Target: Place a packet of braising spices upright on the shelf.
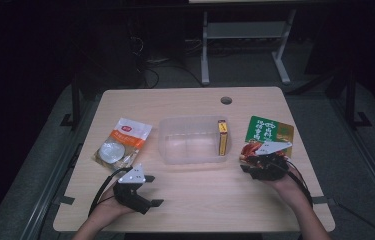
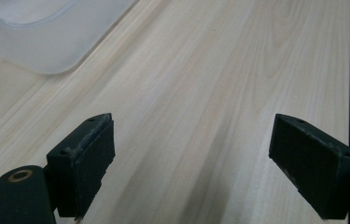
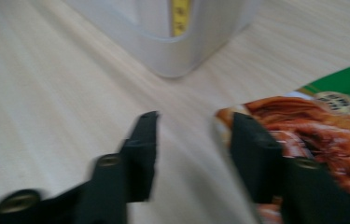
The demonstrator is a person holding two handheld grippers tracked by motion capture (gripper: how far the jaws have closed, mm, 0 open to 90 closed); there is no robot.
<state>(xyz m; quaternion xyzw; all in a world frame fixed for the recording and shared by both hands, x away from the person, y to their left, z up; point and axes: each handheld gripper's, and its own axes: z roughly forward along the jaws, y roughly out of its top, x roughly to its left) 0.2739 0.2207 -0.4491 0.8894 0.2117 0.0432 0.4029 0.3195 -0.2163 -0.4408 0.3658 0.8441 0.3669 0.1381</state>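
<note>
The right gripper [image 1: 256, 161], at the lower right of the high view, reaches for the green and red food packet [image 1: 270, 132] lying flat on the table [image 1: 200, 200] just right of the clear plastic tub [image 1: 193, 139]. In the right gripper view the jaws stand apart, one over bare wood and the other over the packet's near corner [image 3: 303, 126]; nothing is clamped yet. The picture is blurred, so whether the jaw touches the packet cannot be told.

The packet looks light, thin and floppy, with a glossy film that is likely slippery. It would probably sag if lifted by one corner. A grip on the near edge, with one jaw slid under it, seems the best hold.

A yellow box [image 1: 222, 137] stands on edge inside the tub at its right wall. An orange and white pouch [image 1: 123, 142] lies left of the tub. The left gripper [image 1: 141, 192], lower left, has its jaws wide apart over bare table.
</note>
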